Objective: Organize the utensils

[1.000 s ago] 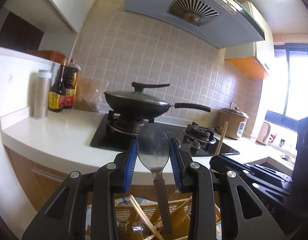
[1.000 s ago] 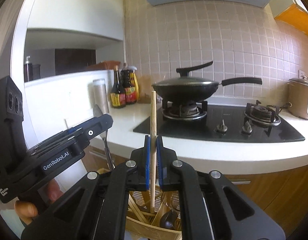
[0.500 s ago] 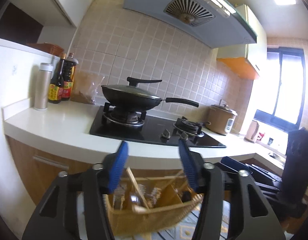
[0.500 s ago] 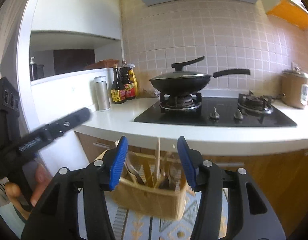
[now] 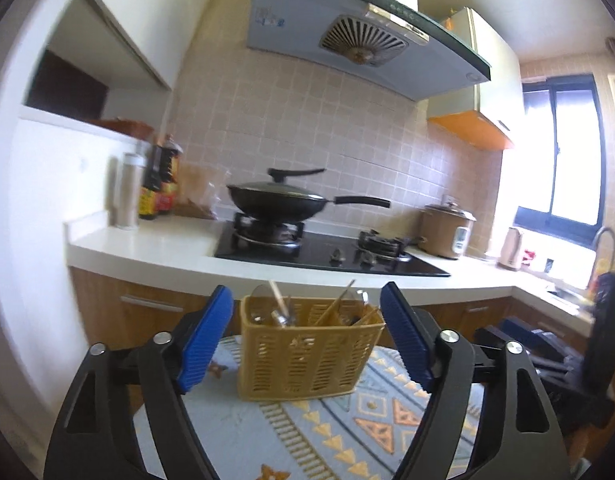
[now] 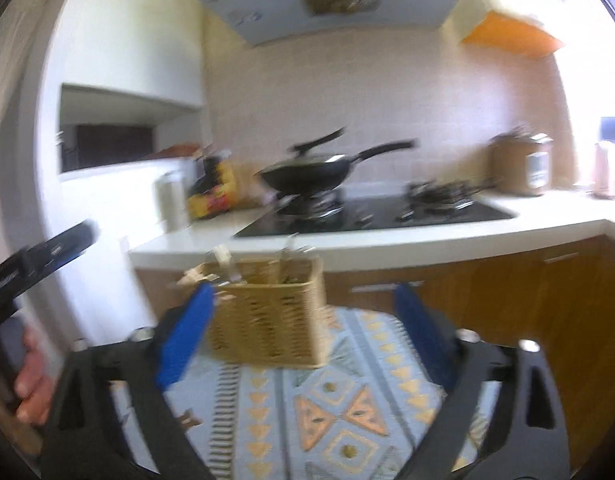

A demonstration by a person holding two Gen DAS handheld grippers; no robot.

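Observation:
A tan lattice utensil basket [image 5: 307, 350] stands on a patterned tablecloth [image 5: 347, 432]. Chopsticks [image 5: 339, 304] and a metal spoon [image 5: 281, 312] stick up out of it. My left gripper [image 5: 307, 340] is pulled back from the basket, its blue pads wide apart and still opening, nothing pressed between them. In the blurred right wrist view the same basket [image 6: 267, 312] sits beyond my right gripper [image 6: 303, 328], whose jaws are opening wide with nothing held. The left gripper's black body [image 6: 39, 256] shows at that view's left edge, with a hand [image 6: 31, 376] below it.
Behind the table runs a white counter [image 5: 147, 244] with a black hob, a lidded wok [image 5: 279, 200], sauce bottles [image 5: 155, 184], a steel flask [image 5: 129, 190] and a rice cooker [image 5: 447, 232]. Wooden cabinets [image 6: 507, 292] stand below. A range hood [image 5: 347, 36] hangs above.
The left gripper let go of the spoon and the right let go of the chopstick; both now stand in the basket. Both grippers opened and drew back, so the basket looks farther away.

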